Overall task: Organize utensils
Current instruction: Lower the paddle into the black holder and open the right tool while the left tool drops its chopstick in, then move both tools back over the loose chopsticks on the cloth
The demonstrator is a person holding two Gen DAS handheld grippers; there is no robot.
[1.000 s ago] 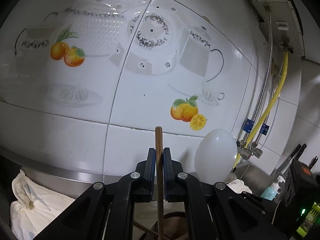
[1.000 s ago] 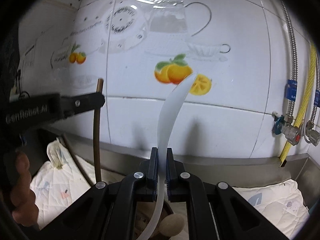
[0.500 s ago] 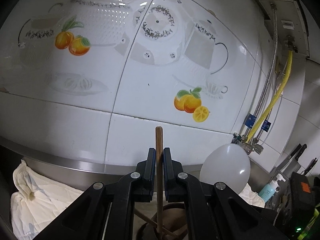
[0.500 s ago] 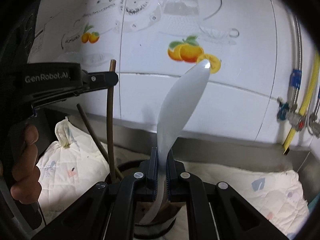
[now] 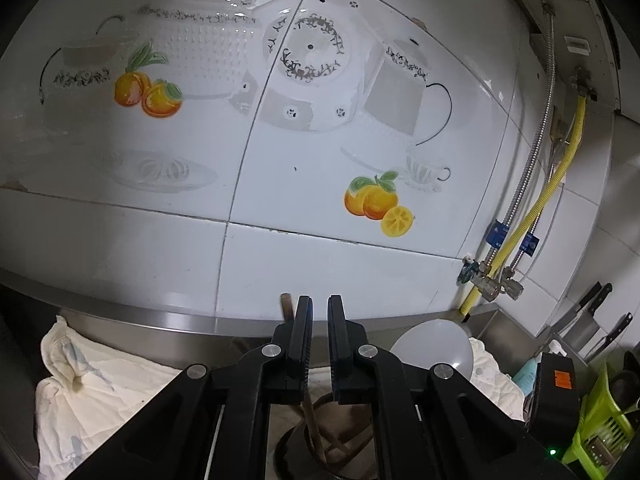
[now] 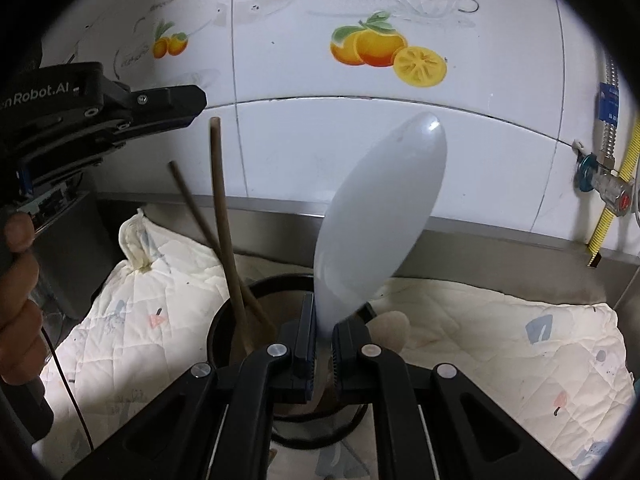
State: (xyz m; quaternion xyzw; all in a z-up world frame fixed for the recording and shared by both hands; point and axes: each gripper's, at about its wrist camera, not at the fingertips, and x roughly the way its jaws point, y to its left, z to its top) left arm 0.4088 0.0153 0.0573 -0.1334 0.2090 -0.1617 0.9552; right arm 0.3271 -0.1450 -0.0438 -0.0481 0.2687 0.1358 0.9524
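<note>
- Right wrist view: the right tool (image 6: 322,320) is clamping narrow on the neck of a white spoon (image 6: 380,216), whose broad bowl is pointing up and leaning right in front of the tiled wall (image 6: 304,160).
- The spoon's lower end is reaching down into a dark round utensil holder (image 6: 224,316) that is sitting on a quilted cloth (image 6: 500,344).
- Two wooden sticks are standing in that holder: a thick one (image 6: 222,208) rising almost upright and a thinner one (image 6: 192,204) leaning left. A beige rounded utensil head (image 6: 394,326) is peeking over the rim on the right.
- The left tool (image 6: 192,100) is hovering just above and left of the thick stick's top, not touching it; a hand (image 6: 18,280) is gripping its handle. White lettering on its body is reading "nRobot.AI", with the start cut off.
- Left wrist view: this tool's jaws are standing almost closed with only a slim gap and nothing in it; the thick stick's tip is showing just outside the left finger.
- An orange label (image 5: 562,378) on a black box and blue tags (image 5: 496,234) on the pipes are showing, but their print is too small to read.
</note>
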